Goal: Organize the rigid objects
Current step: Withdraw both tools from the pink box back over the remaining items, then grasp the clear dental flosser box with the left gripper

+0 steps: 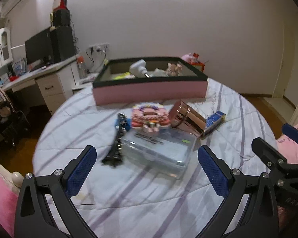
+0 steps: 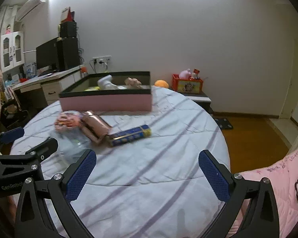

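A pink box with a black rim (image 1: 149, 91) (image 2: 107, 101) sits at the far side of the bed and holds a white device (image 1: 138, 68) and small toys. In front of it lie a clear plastic case (image 1: 161, 148), a pink patterned toy (image 1: 149, 117) (image 2: 66, 121), a rose-gold box (image 1: 188, 119) (image 2: 96, 127), a blue carton (image 1: 214, 122) (image 2: 130, 134) and a black Eiffel tower model (image 1: 116, 144). My left gripper (image 1: 147, 170) is open above the bed, just short of the clear case. My right gripper (image 2: 148, 174) is open and empty over bare sheet.
The bed has a pale striped sheet (image 2: 159, 158). A desk with a monitor (image 1: 39, 48) stands at the left. A red toy crate (image 2: 187, 83) sits on a low stand beyond the bed. A pink quilt (image 2: 278, 188) lies at the right.
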Available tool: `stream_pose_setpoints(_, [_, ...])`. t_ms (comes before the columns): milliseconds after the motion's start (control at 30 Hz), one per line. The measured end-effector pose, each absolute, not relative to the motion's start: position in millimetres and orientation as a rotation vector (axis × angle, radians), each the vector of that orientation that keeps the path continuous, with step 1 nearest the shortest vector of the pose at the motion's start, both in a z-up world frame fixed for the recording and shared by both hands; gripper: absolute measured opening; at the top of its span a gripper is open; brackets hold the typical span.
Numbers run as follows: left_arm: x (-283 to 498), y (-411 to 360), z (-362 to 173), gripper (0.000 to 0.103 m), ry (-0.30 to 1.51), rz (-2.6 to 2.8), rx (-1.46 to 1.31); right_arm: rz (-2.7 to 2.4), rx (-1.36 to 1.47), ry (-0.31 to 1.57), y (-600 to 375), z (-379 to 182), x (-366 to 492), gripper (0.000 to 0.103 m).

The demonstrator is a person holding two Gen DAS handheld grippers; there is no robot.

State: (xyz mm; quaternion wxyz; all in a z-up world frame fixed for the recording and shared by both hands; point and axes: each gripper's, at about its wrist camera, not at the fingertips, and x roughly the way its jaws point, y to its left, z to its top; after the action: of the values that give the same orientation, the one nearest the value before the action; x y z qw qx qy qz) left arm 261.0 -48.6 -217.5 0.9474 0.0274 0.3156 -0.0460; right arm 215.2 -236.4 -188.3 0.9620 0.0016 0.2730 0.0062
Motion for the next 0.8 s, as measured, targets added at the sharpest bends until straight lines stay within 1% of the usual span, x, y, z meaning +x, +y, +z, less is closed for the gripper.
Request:
stream_pose_setpoints(233, [289.0, -76.7, -234.7, 0.103, 0.729, -0.102, 0.08, -0.002, 0.024, 0.588, -256.3, -198.2, 232.6, 0.103])
stream_pose_setpoints(400, [303.8, -80.4, -233.0, 0.103, 0.76, -0.023, 0.09, 0.01, 0.03, 0.615, -260.5, -203.4, 244.2, 0.103])
stream_pose_setpoints(533, [317.8, -75.6, -242.3, 0.103, 0.846, 0.003, 0.084, 0.034, 0.029, 0.628, -257.5, -204.3, 252.9, 0.103])
stream_pose_setpoints(667, [316.8, -73.4, -242.5, 0.103, 0.847, -0.015, 0.104, 0.067, 0.025, 0.648, -251.0, -205.1, 261.5, 0.103])
stream_pose_setpoints(800, [302.6, -49.1, -244.3, 0.103, 0.853, -0.018, 0.093, 0.094, 0.006, 0.657, -242.1, -203.8, 263.0, 0.103])
